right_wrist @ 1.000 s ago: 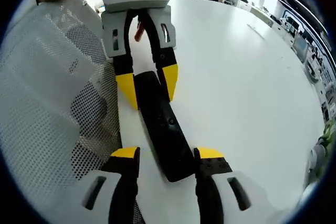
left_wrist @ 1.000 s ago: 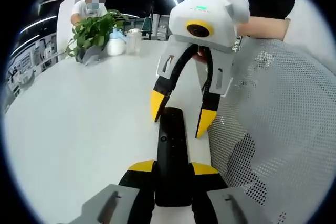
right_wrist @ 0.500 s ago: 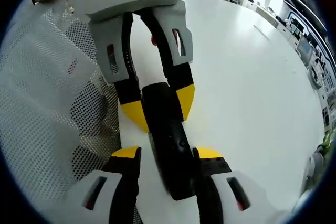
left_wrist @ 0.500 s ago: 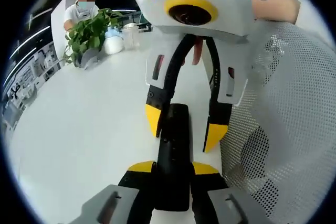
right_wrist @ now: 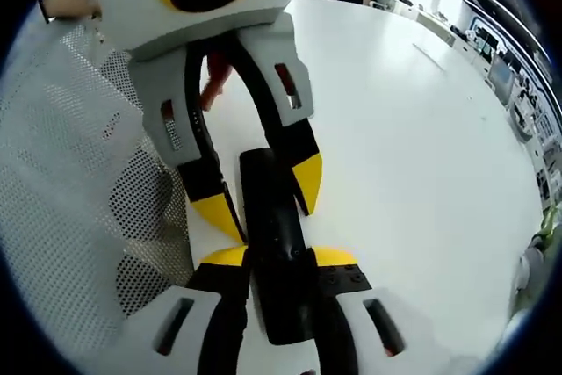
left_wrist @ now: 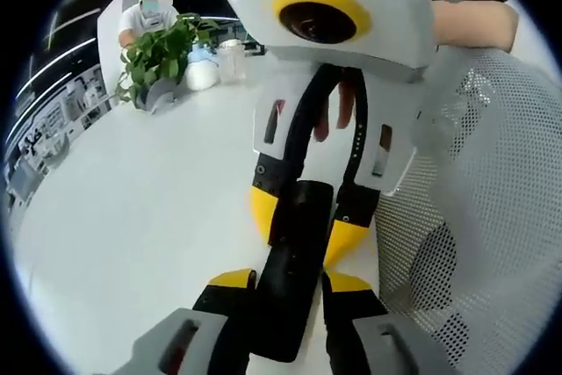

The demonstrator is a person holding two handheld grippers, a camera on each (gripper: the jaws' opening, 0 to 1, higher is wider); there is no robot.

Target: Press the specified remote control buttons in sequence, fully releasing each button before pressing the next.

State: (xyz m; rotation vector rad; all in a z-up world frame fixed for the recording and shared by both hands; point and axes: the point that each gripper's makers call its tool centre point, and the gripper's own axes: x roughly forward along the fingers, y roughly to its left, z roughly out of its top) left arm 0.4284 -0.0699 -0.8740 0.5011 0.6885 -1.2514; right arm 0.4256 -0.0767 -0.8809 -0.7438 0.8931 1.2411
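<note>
Your worktop (left_wrist: 132, 217) is a wide white surface. A black remote control (left_wrist: 294, 261) lies on it near the edge, and a potted plant (left_wrist: 154, 54) with pale containers (left_wrist: 202, 72) stands at its far end.

Open-plan office: long white table (left_wrist: 132, 217), potted plant (left_wrist: 158, 54), mesh chair (left_wrist: 474, 217), ceiling strip lights (left_wrist: 75, 41).

Bright even overhead light, white table (left_wrist: 132, 217) glaring softly, faint shadows beneath the gripper bodies, strong fisheye bending at edges, distant background slightly soft
</note>
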